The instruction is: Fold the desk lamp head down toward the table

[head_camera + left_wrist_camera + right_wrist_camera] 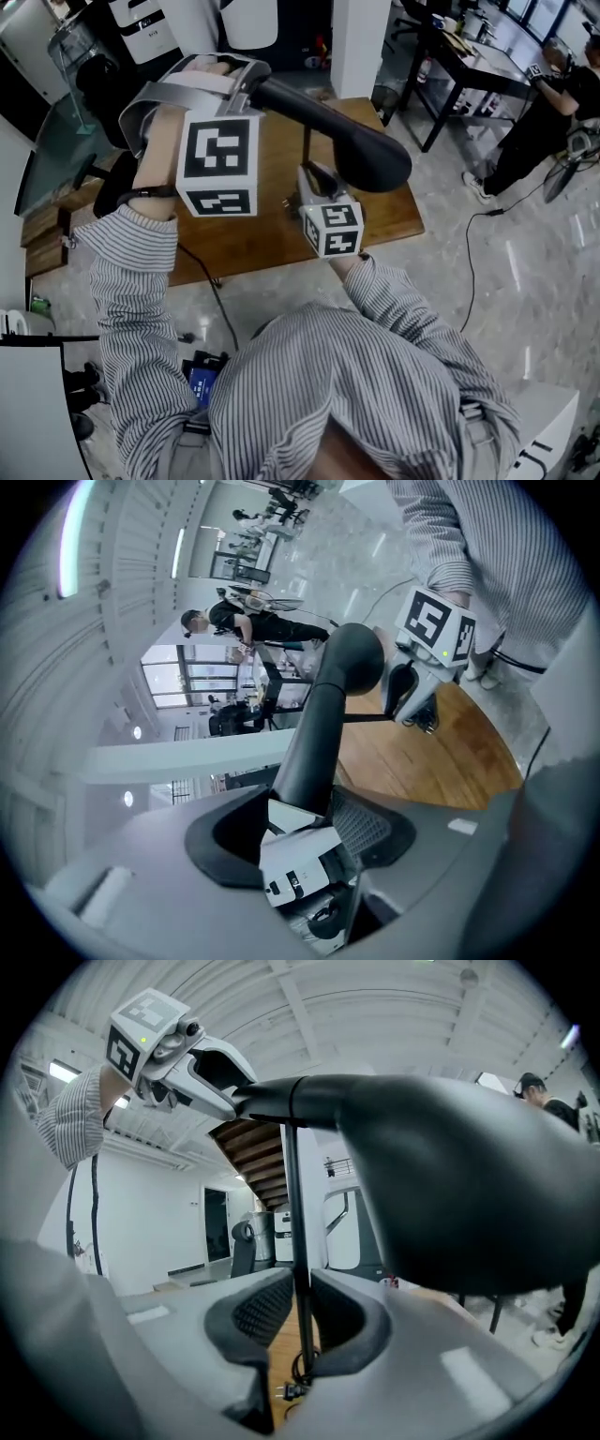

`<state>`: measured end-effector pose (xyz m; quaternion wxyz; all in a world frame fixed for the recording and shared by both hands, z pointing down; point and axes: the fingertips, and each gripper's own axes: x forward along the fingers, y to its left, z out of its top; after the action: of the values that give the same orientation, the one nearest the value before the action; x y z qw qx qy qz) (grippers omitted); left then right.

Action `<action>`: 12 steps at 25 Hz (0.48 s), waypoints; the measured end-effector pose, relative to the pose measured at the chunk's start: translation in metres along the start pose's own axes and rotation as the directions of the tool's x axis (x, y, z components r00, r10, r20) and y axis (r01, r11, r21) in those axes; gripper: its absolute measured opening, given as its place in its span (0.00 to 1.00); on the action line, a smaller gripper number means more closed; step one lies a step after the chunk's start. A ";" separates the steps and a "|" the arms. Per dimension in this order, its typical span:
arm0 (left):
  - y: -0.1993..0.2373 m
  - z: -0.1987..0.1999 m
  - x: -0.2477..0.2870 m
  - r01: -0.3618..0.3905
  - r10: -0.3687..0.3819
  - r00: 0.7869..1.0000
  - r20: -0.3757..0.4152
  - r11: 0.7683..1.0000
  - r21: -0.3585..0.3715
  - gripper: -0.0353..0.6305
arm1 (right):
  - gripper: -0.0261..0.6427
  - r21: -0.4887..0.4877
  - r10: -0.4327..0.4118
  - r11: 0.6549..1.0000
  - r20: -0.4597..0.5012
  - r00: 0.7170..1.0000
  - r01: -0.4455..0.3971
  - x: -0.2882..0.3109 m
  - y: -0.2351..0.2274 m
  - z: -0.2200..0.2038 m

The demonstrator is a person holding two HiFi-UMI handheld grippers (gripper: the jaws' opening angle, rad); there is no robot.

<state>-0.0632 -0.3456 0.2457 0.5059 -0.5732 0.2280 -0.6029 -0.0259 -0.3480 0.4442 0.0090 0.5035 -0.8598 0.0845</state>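
one desk lamp (356, 145), two hand-held tools and one wooden desk (253, 234): a person in a striped shirt (375, 375) stands at the desk's edge with a tool in each hand, each carrying one marker cube, two cubes in all. the lamp stands on the desk. it is matte black throughout, with one thin upright stem (292, 1204), one thick rounded neck (300, 101) joined across the stem's top, and one broad oval lamp head (373, 157) flaring from the neck's far end. the head hangs in the air above the desk, well clear of the wood. the left tool (302, 803) is raised and has its jaws set wide around the neck's free end, with a pad against each side. the right tool (302, 1321) sits lower, beneath the head, with its jaws drawn close and pinching the stem between the ribbed pads. one cord with a plug (281, 1391) lies on the wood near the stem's foot. a second person (553, 112) stands by a dark table (478, 66) in the background.
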 end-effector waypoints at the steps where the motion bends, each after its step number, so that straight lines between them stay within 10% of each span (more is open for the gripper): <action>1: 0.001 -0.001 -0.001 -0.034 0.034 0.999 0.005 0.999 -0.038 0.38 | 0.11 -0.001 0.003 1.000 0.000 1.000 -0.003 -0.002 0.000 -0.002; 4: 0.001 -0.007 -0.007 -0.140 0.151 0.988 0.036 0.965 -0.220 0.38 | 0.11 -0.010 0.024 1.000 -0.014 1.000 -0.025 -0.010 0.005 -0.009; 6: 0.001 -0.012 -0.011 -0.199 0.240 0.969 0.063 0.904 -0.378 0.38 | 0.11 -0.013 0.046 0.999 -0.021 0.999 -0.046 -0.018 0.008 -0.013; 12: -0.026 -0.016 -0.018 -0.151 0.428 0.894 0.135 0.570 -0.808 0.28 | 0.11 -0.088 0.100 0.991 0.011 0.995 -0.098 -0.043 0.012 -0.008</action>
<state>-0.0899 -0.3247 0.2561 0.3294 -0.7771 0.4739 -0.2510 -0.0158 -0.3034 0.4462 0.0199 0.4600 -0.8866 0.0433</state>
